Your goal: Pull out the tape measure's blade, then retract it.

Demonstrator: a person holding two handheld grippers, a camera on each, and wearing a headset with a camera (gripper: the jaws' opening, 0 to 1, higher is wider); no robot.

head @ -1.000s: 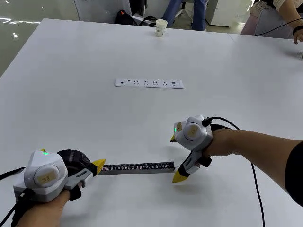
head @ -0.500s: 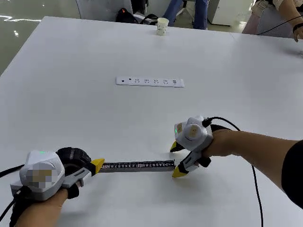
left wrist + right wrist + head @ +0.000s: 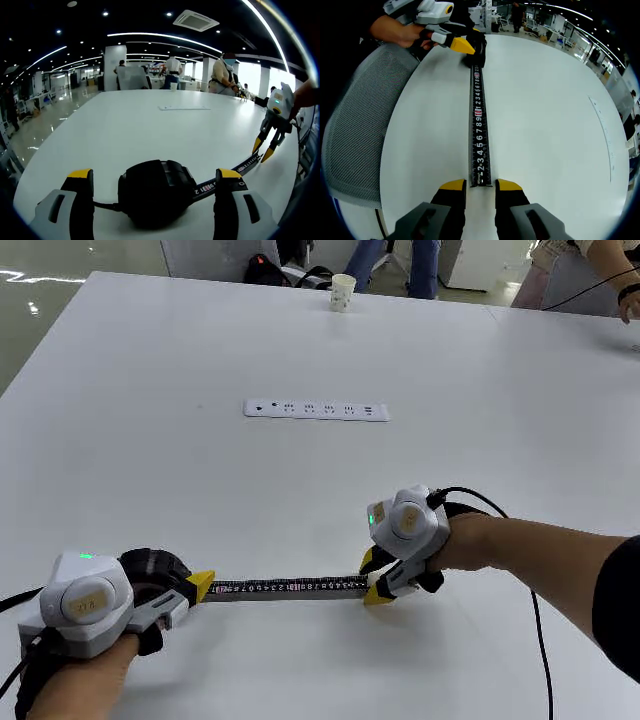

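left gripper [image 3: 154,176], 8 o'clock: wide around tape measure case [image 3: 150,572] | blade [image 3: 290,587] out toward 3 o'clock | right gripper [image 3: 372,578]: narrow at its tip, grip unclear

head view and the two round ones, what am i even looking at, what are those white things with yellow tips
No robot here: a person holds a two-jaw hand tool, a gripper, in each hand. The head view comes from a headset camera looking down at the white table. Each round picture comes from a camera on one gripper, looking along its yellow-tipped jaws. On the table are a power strip and, near the far edge, a paper cup. The left gripper has the tape measure's black case between its jaws; whether they squeeze it I cannot tell. The blade is pulled out across to the right gripper, whose jaws sit close on either side of its end; a firm pinch isn't clear.
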